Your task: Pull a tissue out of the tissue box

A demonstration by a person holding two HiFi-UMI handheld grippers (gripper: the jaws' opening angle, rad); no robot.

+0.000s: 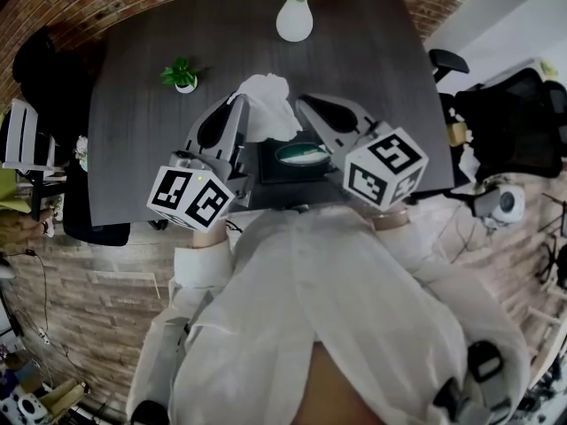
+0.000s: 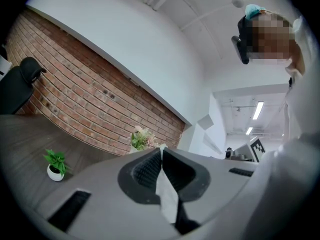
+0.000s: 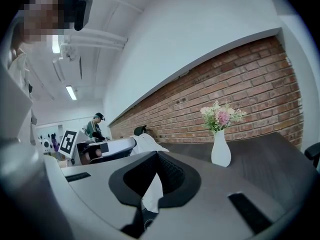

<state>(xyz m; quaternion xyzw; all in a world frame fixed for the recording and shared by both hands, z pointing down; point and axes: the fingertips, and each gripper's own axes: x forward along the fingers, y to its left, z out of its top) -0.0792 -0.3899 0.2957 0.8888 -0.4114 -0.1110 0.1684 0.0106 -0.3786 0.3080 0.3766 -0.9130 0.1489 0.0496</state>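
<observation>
A dark tissue box [image 1: 270, 168] with an oval opening lies on the dark table [image 1: 133, 149], near its front edge. Above it hangs a crumpled white tissue [image 1: 266, 104], stretched between my two grippers. At its left side my left gripper [image 1: 237, 98] is shut on it. A white strip of tissue [image 2: 167, 194] shows pinched between the closed jaws of the left gripper [image 2: 161, 151]. On the other side my right gripper [image 1: 303, 103] is shut too, with a fold of tissue [image 3: 152, 194] caught between the jaws of the right gripper [image 3: 156, 155]. Both grippers are lifted off the table.
A white vase of flowers [image 1: 294, 18] stands at the table's far edge, and a small potted plant [image 1: 183, 76] at the far left. Office chairs stand to the left [image 1: 35, 69] and right [image 1: 523, 113] of the table. A person [image 3: 95, 126] sits far off.
</observation>
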